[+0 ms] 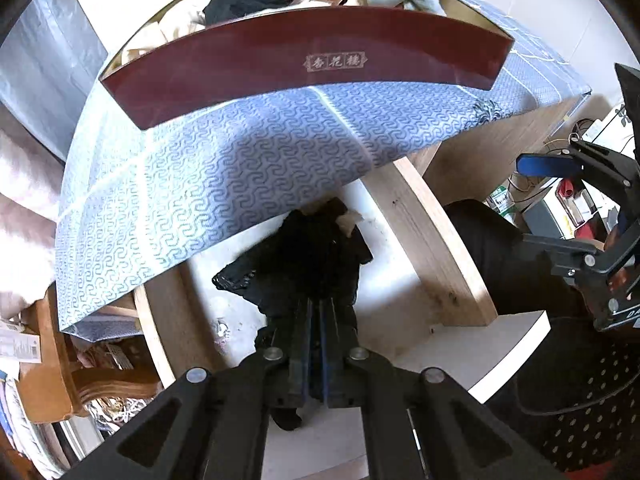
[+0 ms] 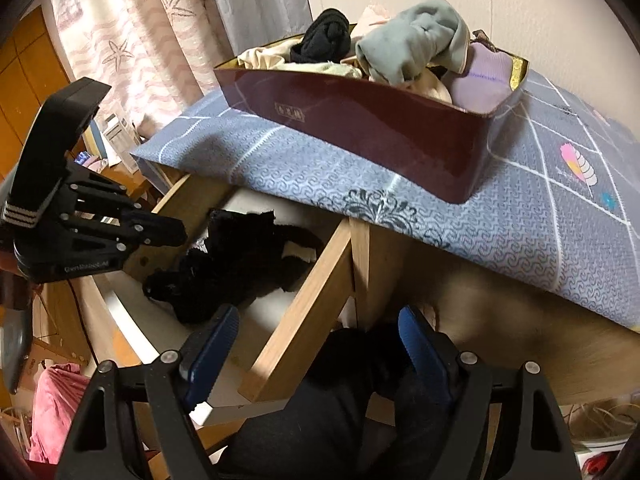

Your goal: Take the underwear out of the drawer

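Note:
Black underwear (image 1: 320, 248) hangs bunched around the closed fingers of my left gripper (image 1: 316, 306), above the white floor of the open wooden drawer (image 1: 436, 248). From the right wrist view the same black underwear (image 2: 240, 256) lies dark over the drawer (image 2: 304, 300), with the left gripper (image 2: 176, 234) at its left edge. My right gripper (image 2: 318, 342) stands open with nothing between its blue pads (image 2: 216, 344), over the drawer's front corner and a person's dark trouser leg (image 2: 320, 420). The right gripper (image 1: 556, 204) also shows at the right edge of the left wrist view.
A dark red box (image 2: 360, 128) full of folded clothes sits on the blue patterned cloth (image 2: 520, 220) covering the cabinet top, just above the drawer. A black dotted basket (image 1: 580, 400) stands at the lower right. Curtains (image 2: 132, 40) and a pink cloth (image 2: 52, 408) lie to the left.

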Tool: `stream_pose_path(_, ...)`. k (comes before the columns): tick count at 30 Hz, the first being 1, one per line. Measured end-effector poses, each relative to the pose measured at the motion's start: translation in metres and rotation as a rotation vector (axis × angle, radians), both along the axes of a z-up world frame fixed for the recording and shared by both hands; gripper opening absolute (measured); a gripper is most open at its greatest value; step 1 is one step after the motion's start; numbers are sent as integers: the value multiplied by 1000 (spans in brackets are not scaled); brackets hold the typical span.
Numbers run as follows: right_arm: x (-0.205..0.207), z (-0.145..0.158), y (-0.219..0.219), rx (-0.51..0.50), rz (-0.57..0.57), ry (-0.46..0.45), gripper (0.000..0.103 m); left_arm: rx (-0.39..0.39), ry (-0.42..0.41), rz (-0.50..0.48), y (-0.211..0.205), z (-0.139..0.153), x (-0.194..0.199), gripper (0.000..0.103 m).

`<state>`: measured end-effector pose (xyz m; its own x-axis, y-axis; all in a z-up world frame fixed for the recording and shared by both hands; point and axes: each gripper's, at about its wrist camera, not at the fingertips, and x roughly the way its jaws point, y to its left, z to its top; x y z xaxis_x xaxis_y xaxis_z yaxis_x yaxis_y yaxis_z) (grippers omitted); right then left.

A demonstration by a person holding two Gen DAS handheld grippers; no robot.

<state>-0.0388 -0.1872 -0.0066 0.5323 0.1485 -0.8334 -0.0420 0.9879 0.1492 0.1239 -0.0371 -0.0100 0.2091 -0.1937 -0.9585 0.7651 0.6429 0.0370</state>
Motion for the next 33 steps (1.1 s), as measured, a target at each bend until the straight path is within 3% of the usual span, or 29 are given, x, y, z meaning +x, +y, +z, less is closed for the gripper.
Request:
stream_pose_path(2,0,2,0,2,0,-4,83,48,-16,-9,-14,28,11,4)
stream_pose_path(5,-2,3,2,4,13,2,83,86,-5,-14,-21,24,-2,14)
stream_pose_path(8,6,13,13,-18,92,-20,83,52,-18,13,-14,20,-7,18)
stream_pose_path(12,31,22,33,-94,180,-30,85,-13,-91,192,18,38,-3,31)
stream_pose_path(17,71,3,72,-80,344,109,85,-106,-138,420,59,44,-11,33)
stream_pose_path(20,92,-15,99,-155,436,173,85,-133,-149,466,71,50,-18,33)
stream_pose_path(25,108,-40,121,-241,465,255,82,-94,-118,447,73,16,-14,33)
stream_pose_path(29,109,-56,134,-343,454,259,82,-92,-110,451,76,-3,-5,33)
stream_pose_path(32,117,-72,138,-365,489,322,85,-130,-114,473,82,-11,-1,33)
stream_pose_path(33,120,-79,140,-386,513,346,90,-134,-115,480,82,-12,0,33)
